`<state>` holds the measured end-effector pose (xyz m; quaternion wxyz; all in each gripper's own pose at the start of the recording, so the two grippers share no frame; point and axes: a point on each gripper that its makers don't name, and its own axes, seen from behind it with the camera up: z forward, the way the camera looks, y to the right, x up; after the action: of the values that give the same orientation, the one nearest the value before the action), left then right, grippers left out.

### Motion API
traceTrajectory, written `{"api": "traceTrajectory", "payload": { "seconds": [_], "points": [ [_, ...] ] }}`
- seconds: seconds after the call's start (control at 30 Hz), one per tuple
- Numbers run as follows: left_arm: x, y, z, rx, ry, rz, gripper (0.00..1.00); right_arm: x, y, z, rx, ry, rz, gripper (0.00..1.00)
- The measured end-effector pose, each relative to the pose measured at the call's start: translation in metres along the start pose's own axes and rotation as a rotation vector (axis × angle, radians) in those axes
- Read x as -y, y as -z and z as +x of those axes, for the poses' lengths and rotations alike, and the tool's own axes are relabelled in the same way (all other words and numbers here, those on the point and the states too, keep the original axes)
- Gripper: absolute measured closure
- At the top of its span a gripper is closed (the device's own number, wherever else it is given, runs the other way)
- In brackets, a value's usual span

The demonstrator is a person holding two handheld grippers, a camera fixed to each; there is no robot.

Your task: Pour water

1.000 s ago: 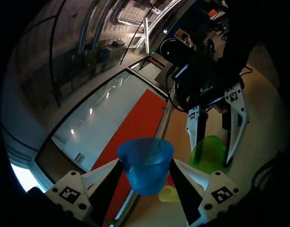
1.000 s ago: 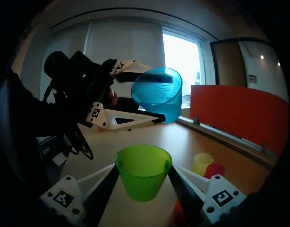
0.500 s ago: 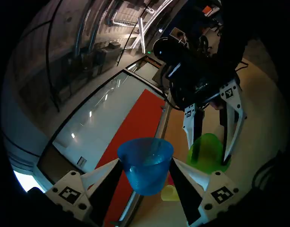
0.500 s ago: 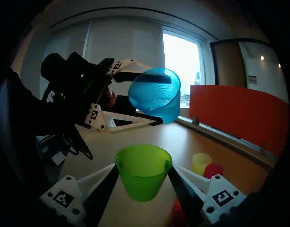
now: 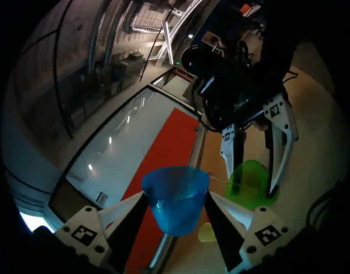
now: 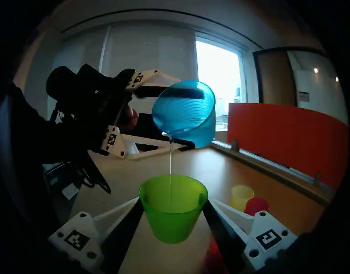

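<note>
Wood tabletop w/ red partition along one edge, bright window behind. Left gripper clamped on blue cup, raised & tilted above green cup. Green cup upright in right gripper, both fingers tight on its sides. Thin water stream falls from blue rim into green. Both cups translucent plastic, tapered; blue one ribbed inside. Small yellow cup & red cup stand touching, near partition edge.

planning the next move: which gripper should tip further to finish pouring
Left. The left gripper holds the tilted blue cup, a stream falling into the green cup that the right gripper holds upright below.
</note>
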<state>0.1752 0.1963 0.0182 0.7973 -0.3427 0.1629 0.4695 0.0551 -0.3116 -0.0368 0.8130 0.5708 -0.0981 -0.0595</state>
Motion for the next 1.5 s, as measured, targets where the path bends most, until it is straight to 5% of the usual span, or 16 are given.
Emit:
{"api": "traceTrajectory", "payload": {
  "seconds": [1.5],
  "points": [
    [0.0016,-0.0013,0.0034,-0.001,-0.062,0.002,0.18,-0.0016,0.0041,0.0029,-0.007,0.011,-0.006,0.09]
  ]
}}
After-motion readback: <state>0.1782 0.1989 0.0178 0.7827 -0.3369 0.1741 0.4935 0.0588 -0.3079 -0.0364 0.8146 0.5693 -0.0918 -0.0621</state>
